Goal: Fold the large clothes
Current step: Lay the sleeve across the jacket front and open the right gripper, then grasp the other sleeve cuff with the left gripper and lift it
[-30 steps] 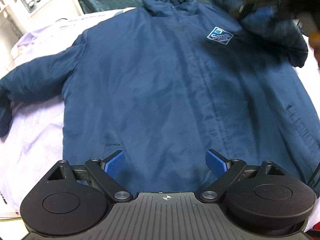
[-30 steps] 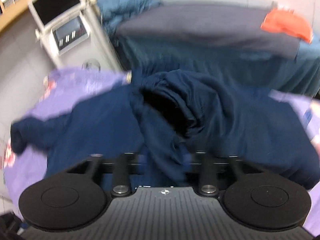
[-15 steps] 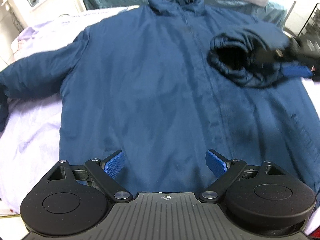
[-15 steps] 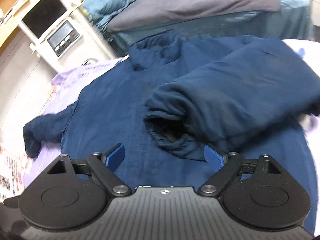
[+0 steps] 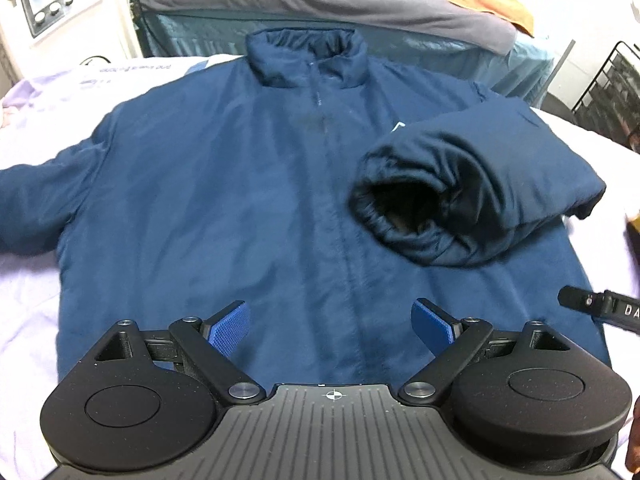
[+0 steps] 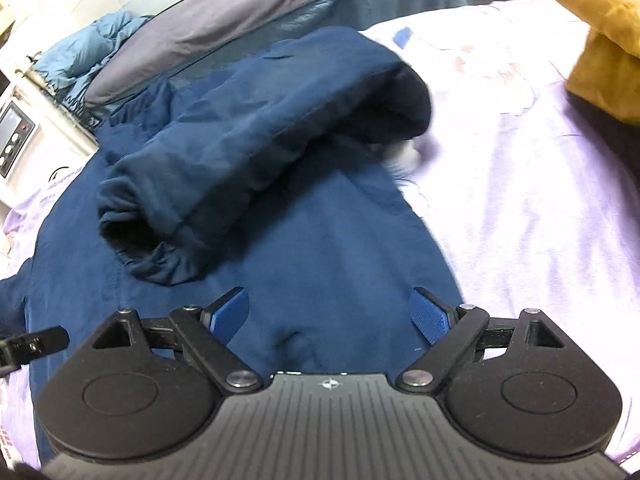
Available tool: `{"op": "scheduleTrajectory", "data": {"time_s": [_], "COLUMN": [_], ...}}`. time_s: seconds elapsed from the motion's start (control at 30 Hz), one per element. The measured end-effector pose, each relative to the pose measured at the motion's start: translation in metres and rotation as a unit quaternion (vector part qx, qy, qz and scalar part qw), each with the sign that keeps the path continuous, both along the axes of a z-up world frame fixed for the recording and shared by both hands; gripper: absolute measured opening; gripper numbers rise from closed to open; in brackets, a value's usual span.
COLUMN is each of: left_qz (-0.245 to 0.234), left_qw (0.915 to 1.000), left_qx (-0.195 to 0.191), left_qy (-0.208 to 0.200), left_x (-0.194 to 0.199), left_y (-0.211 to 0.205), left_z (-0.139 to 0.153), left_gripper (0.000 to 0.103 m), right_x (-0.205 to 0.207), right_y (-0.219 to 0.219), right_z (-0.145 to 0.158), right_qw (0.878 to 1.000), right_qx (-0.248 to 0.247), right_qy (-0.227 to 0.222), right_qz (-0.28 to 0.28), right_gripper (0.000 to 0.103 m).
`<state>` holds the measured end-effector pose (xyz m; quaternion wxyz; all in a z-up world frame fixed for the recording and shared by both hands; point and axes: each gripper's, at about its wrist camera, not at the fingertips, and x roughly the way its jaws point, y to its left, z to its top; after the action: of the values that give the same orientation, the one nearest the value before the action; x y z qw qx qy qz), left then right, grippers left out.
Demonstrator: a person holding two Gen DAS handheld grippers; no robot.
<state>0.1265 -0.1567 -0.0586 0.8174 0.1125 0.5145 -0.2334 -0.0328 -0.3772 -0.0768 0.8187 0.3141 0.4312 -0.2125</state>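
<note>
Fingers [image 5: 230, 328] spread wide on both grippers, empty; one jacket [image 5: 208, 208], one sleeve [image 5: 472, 184] folded.

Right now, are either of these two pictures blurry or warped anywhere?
Left wrist view: fisheye bends the edges; the jacket is fairly sharp, but the right edge smears. Right wrist view: same bending; motion blur softens the folded sleeve where it meets the lilac sheet. Neither view shows harsh glare.
</note>
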Motion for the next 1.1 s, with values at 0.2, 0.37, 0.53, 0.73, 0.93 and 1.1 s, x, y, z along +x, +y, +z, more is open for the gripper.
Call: {"op": "scheduleTrajectory", "data": {"time_s": [0.2,0.37,0.53,0.73,0.93,1.1], "left_qz": [0.017,0.038,0.046,0.038,-0.021,-0.059], "left_qw": [0.9998,0.999,0.9971,0.9889,0.992,0.9926], "left_qx": [-0.003,-0.023,-0.06,-0.139,-0.124,-0.105], "left_qy": [0.005,0.006,0.011,0.036,0.008,0.017], "left_x": [0.002,0.005,0.014,0.033,0.05,0.057], "left_y": [-0.007,-0.012,-0.023,-0.054,-0.113,-0.14], "left_z": [-0.003,-0.008,-0.01,-0.01,-0.038,-0.07], "left_gripper": [0.103,0.103,0.103,0.103,0.103,0.103], "right_x": [-0.006,-0.015,-0.019,-0.019,-0.022,-0.031], "right_y": [-0.007,-0.017,-0.026,-0.028,-0.029,-0.029], "right_z": [0.0,-0.002,0.0,0.0,-0.002,-0.003], "right_qw": [1.0,1.0,1.0,1.0,1.0,1.0], "right_qx": [-0.001,-0.001,-0.004,-0.009,-0.003,0.002], "right_qy": [-0.005,-0.004,-0.003,0.002,0.011,0.017], "right_qz": [-0.005,-0.014,-0.016,-0.005,-0.002,-0.004], "right_gripper": [0.09,0.09,0.09,0.09,0.09,0.09]}}
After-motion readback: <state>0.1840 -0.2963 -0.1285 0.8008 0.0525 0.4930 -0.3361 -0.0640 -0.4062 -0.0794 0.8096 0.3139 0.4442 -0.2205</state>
